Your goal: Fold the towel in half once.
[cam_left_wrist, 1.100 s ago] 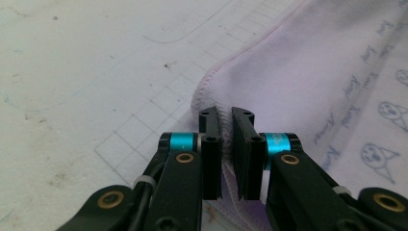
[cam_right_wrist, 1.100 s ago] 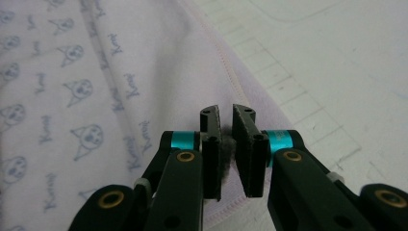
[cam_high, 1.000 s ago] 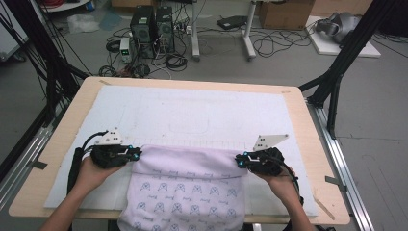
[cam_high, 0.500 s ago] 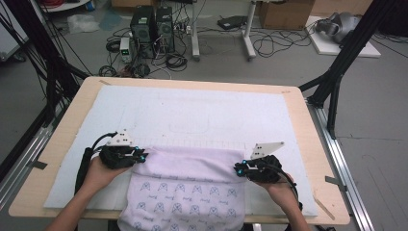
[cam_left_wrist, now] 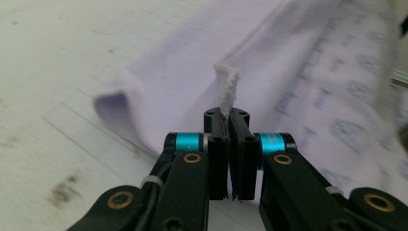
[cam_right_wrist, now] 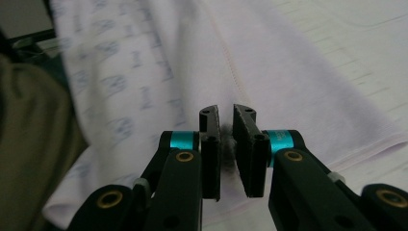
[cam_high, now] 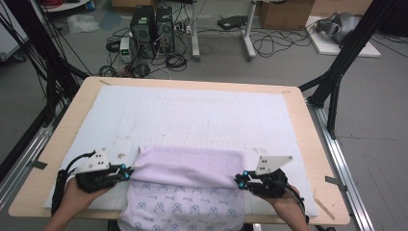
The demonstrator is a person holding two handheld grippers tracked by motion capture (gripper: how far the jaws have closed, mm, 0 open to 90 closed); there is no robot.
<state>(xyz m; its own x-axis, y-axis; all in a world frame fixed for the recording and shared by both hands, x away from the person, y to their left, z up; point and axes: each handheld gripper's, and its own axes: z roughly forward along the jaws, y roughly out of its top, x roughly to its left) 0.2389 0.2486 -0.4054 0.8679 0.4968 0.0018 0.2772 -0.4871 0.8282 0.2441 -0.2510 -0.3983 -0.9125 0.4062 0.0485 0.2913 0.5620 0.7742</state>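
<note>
High view: I see the lilac cloth (cam_high: 185, 192) at the tabletop's (cam_high: 202, 103) six o'clock edge, folded over. It is soft, light, limp. My left gripper (cam_high: 126, 172) and right gripper (cam_high: 239, 181) pinch its hem corners, fingers clamped on fabric.

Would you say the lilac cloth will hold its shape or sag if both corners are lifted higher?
Probably sags: the lilac cloth is folded over itself and hangs over the table edge. It seems light; the left hand-held gripper lifts its pinched hem easily.

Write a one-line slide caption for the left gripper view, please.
Left gripper, jaws shut on the corner of the lilac towel, which lies folded over on the white mat.
</note>
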